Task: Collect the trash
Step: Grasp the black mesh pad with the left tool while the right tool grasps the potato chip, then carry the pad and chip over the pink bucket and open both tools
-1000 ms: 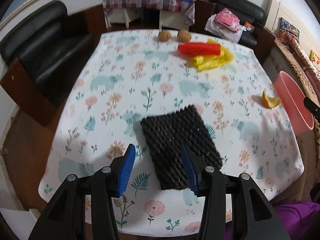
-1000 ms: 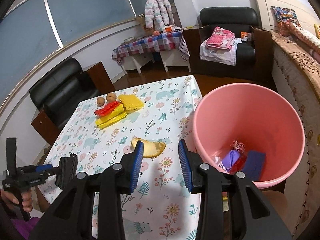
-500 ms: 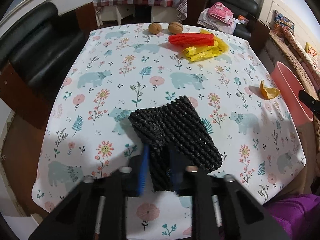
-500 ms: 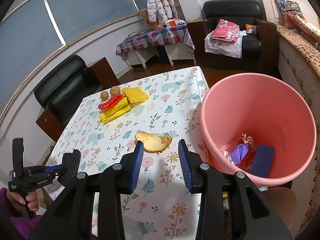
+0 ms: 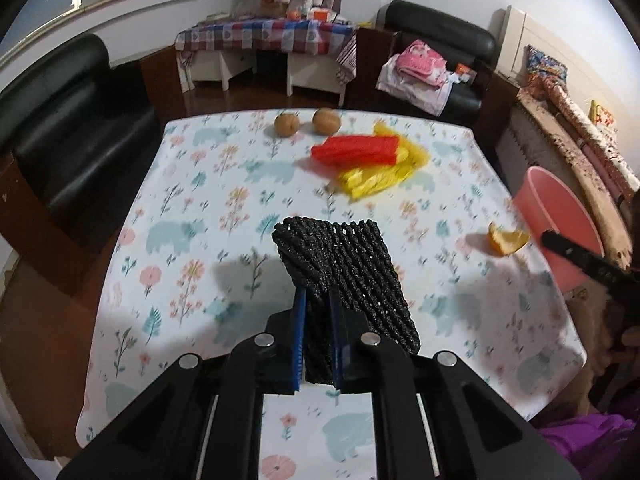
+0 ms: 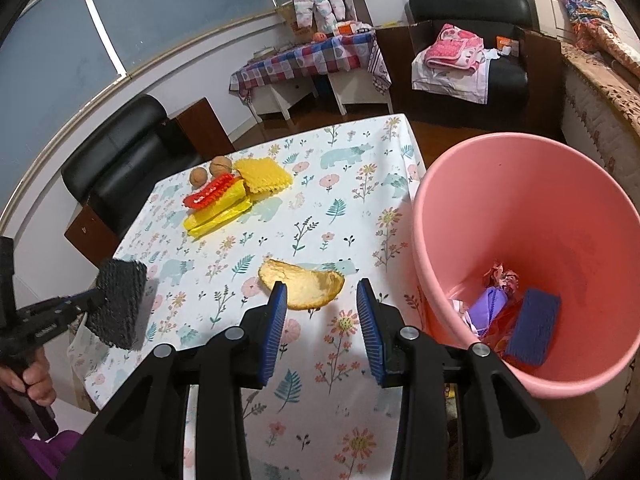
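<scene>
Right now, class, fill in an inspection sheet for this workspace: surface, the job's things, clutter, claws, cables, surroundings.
Surface: table under a floral, bear-print cloth.
Job's things: black foam net pinched in the left claw, lifted off the cloth; orange peel lying on the cloth; pink bucket beside the table edge, scraps already inside.
Clutter: red foam net on yellow foam net; two walnuts at the far edge.
Claws: left claw jaws closing on the black net; right claw open, empty, just short of the peel.
Cables: nothing seen.
Surroundings: black armchairs, checked side table, pink clothes.
</scene>
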A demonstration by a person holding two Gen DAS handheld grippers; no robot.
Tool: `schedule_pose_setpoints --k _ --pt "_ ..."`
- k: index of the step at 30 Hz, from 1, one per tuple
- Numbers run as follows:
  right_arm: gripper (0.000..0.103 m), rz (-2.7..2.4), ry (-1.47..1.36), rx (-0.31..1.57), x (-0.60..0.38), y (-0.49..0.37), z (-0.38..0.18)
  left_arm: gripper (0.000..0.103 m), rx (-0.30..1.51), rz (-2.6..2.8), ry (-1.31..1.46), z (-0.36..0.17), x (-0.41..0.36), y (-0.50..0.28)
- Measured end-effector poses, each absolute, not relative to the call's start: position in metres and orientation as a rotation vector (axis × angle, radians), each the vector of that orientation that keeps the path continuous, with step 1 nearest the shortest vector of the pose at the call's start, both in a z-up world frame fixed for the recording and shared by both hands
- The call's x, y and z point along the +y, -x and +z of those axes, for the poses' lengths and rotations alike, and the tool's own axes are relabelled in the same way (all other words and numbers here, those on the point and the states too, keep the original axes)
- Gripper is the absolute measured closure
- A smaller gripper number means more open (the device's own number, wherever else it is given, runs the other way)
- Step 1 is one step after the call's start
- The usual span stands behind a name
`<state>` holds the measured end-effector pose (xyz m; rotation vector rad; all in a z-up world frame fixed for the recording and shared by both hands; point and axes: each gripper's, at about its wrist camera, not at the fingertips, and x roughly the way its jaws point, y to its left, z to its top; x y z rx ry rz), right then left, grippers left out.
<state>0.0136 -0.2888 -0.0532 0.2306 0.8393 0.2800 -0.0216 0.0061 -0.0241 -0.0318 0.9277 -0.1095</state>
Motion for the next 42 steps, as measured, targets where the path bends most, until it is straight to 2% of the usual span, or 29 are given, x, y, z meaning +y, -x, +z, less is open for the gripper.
schedule_pose_setpoints --k 12,13,14,17,20,29,42 --pt "0.066 0.278 -0.219 0.925 -0.278 -0.041 -0.072 0.093 0.889 -0.148 0.038 -0.013 0.001 0.011" --pt "0.068 0.279 -0.214 0.929 -0.276 -0.041 -0.073 0.093 0.887 -0.150 0.038 -0.012 0.001 0.010" --pt "0.077 0.280 -0.213 0.930 -0.275 -0.041 -0.074 0.093 0.885 -0.151 0.038 -0.012 0.001 0.010" --pt "0.088 0.272 -0.204 0.939 -0.273 -0.043 -0.075 0.093 0.881 -0.157 0.038 -0.011 -0.001 0.008" --pt "0.096 0.259 -0.211 0.936 -0.275 -0.043 -0.076 0.093 0.878 -0.167 0.037 -0.010 -0.003 0.007" --pt "0.097 0.258 -0.257 0.861 -0.289 -0.030 -0.055 0.093 0.852 -0.214 0.031 0.000 -0.019 0.001" --pt "0.097 0.178 -0.328 0.721 -0.338 0.000 -0.015 0.093 0.783 -0.391 -0.051 0.021 -0.094 -0.010"
